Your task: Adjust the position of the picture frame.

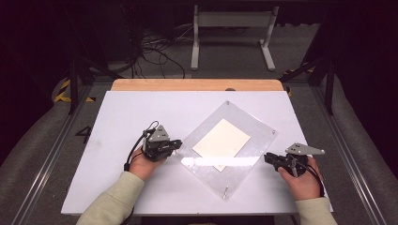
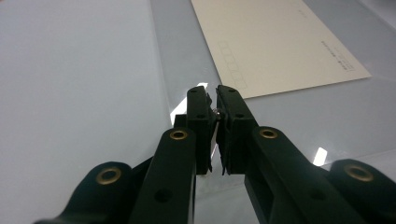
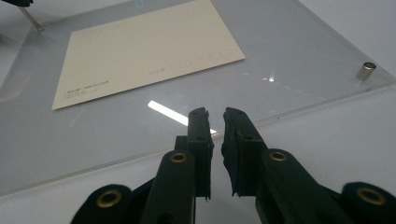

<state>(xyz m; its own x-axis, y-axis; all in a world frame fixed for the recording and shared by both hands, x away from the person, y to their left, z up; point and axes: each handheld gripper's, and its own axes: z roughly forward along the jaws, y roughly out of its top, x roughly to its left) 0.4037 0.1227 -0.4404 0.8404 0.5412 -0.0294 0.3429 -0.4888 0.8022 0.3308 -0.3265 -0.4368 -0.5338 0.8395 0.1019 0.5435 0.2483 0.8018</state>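
Nearest the camera in the high view, two pale sleeves are seen entering from the bottom edge. The left gripper [image 1: 174, 145] is held at centre-left, at the left corner of a clear plastic sheet [image 1: 253, 126]; its jaws are drawn narrow, and a small shiny screw [image 2: 216, 111] is pinched between the tips in the left gripper view. The right gripper [image 1: 268, 158] is held at lower right, just beside the sheet's right edge, jaws narrow with nothing between them. A cream card [image 1: 221, 139] is seen lying under the sheet, mid-frame on the white table [image 1: 122, 117]. A metal peg [image 3: 366, 71] stands at one sheet corner
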